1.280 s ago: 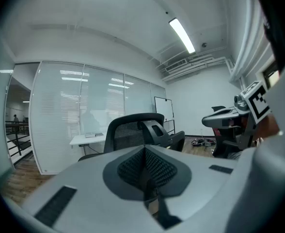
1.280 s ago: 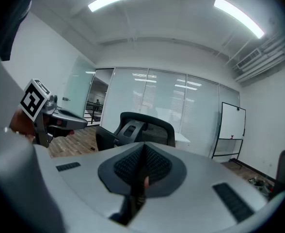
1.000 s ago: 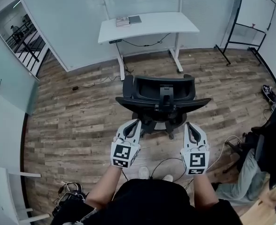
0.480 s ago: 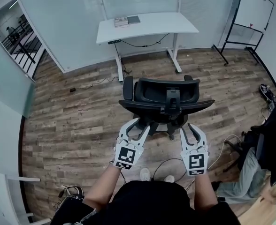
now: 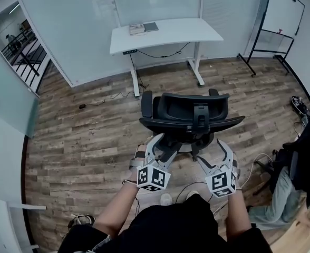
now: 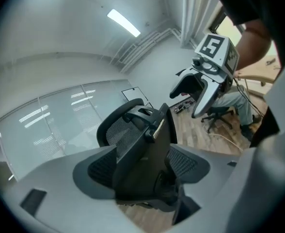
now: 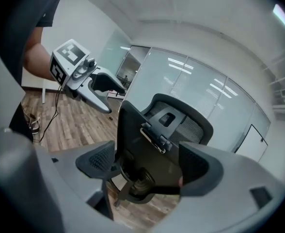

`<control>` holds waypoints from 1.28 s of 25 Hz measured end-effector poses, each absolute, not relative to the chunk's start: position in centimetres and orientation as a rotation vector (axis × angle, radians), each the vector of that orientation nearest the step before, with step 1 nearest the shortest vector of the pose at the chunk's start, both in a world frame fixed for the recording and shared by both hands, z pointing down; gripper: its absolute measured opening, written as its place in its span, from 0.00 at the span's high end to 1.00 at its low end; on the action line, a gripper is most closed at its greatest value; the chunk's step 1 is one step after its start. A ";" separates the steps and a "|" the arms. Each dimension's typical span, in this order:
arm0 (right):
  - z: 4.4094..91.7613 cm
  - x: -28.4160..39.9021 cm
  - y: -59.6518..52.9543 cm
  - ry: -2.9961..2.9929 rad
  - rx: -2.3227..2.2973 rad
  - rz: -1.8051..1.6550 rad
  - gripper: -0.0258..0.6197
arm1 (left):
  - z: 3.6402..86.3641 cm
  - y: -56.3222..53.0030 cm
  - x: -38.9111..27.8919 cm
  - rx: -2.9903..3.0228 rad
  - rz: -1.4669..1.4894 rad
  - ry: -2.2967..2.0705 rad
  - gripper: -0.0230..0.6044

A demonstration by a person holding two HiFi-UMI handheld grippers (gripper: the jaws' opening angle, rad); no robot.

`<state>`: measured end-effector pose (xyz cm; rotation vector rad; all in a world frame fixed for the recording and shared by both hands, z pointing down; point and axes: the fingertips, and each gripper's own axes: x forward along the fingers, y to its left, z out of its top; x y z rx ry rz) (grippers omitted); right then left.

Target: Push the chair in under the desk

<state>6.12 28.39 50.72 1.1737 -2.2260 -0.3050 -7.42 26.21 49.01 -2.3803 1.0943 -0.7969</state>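
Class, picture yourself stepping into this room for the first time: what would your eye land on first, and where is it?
The black office chair stands in the middle of the room, its back to the person, apart from the white desk by the glass wall. Just behind it, the left tool and right tool have just been opening their jaws, which grip nothing and point at the chair's back.

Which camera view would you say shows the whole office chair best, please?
The head view: the office chair appears nearly whole from above, standing clear of the desk. Both gripper views show mostly its back, close up.
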 end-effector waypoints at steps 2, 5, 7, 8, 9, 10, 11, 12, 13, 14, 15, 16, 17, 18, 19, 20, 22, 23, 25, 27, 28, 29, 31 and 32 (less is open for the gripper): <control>51.7 6.1 27.8 -2.189 1.111 -0.324 0.31 | 49.3 25.6 -7.3 -2.336 -0.848 1.068 0.40; 52.7 6.6 26.8 -2.144 1.058 -0.345 0.25 | 49.4 24.5 -7.1 -2.305 -0.882 1.068 0.40; 53.0 6.9 26.1 -2.117 1.037 -0.376 0.24 | 50.0 23.9 -7.1 -2.267 -0.937 1.056 0.39; 53.1 7.1 25.7 -2.102 1.027 -0.397 0.23 | 50.4 23.6 -7.0 -2.237 -0.973 1.044 0.38; 53.3 7.3 25.4 -2.086 1.017 -0.417 0.22 | 50.8 23.2 -7.0 -2.202 -1.009 1.030 0.37; 53.5 7.6 24.9 -2.068 1.006 -0.436 0.21 | 51.1 22.9 -6.9 -2.162 -1.046 1.018 0.37; 53.7 7.9 24.5 -2.048 0.996 -0.455 0.20 | 51.4 22.5 -6.8 -2.123 -1.082 1.007 0.37; 53.9 8.2 24.0 -2.026 0.985 -0.476 0.19 | 51.6 22.1 -6.8 -2.088 -1.113 0.999 0.37; 54.2 8.5 23.5 -2.004 0.973 -0.497 0.19 | 51.8 21.6 -6.7 -2.059 -1.138 0.992 0.37; 54.4 8.7 23.0 -1.981 0.959 -0.520 0.19 | 51.9 21.2 -6.7 -2.035 -1.157 0.986 0.37; 54.6 8.9 22.5 -1.958 0.942 -0.546 0.19 | 52.0 20.7 -6.6 -2.015 -1.173 0.981 0.37; 54.8 9.0 22.0 -1.935 0.924 -0.573 0.19 | 52.1 20.3 -6.5 -1.995 -1.189 0.976 0.37; 55.0 9.2 21.5 -1.913 0.906 -0.599 0.19 | 52.2 19.8 -6.4 -1.976 -1.205 0.972 0.37; 55.2 9.2 21.1 -1.893 0.887 -0.625 0.19 | 52.4 19.4 -6.3 -1.957 -1.221 0.968 0.37; 55.4 9.2 20.7 -1.875 0.867 -0.652 0.19 | 52.5 19.1 -6.2 -1.938 -1.234 0.964 0.37; 55.5 9.1 20.4 -1.856 0.847 -0.683 0.19 | 52.6 18.7 -6.2 -1.918 -1.244 0.961 0.37; 55.7 8.8 19.5 -1.815 0.810 -0.749 0.19 | 52.8 17.8 -6.4 -1.875 -1.264 0.951 0.37; 55.8 8.7 19.0 -1.798 0.796 -0.773 0.19 | 53.0 17.3 -6.5 -1.856 -1.282 0.940 0.37; 56.1 8.6 18.2 -1.779 0.777 -0.799 0.19 | 53.5 16.4 -6.7 -1.826 -1.324 0.919 0.37; 56.5 8.6 17.5 -1.759 0.759 -0.817 0.19 | 53.9 15.7 -6.9 -1.802 -1.360 0.908 0.36; 56.7 8.6 17.2 -1.748 0.748 -0.826 0.19 | 54.1 15.6 -7.0 -1.791 -1.374 0.904 0.35; 56.8 8.6 17.0 -1.737 0.738 -0.832 0.19 | 54.4 15.4 -7.0 -1.780 -1.386 0.898 0.35; 57.2 8.6 16.5 -1.728 0.724 -0.837 0.19 | 54.8 15.1 -7.0 -1.758 -1.410 0.887 0.35; 57.5 8.6 16.2 -1.729 0.719 -0.837 0.19 | 55.1 14.9 -7.1 -1.748 -1.424 0.882 0.35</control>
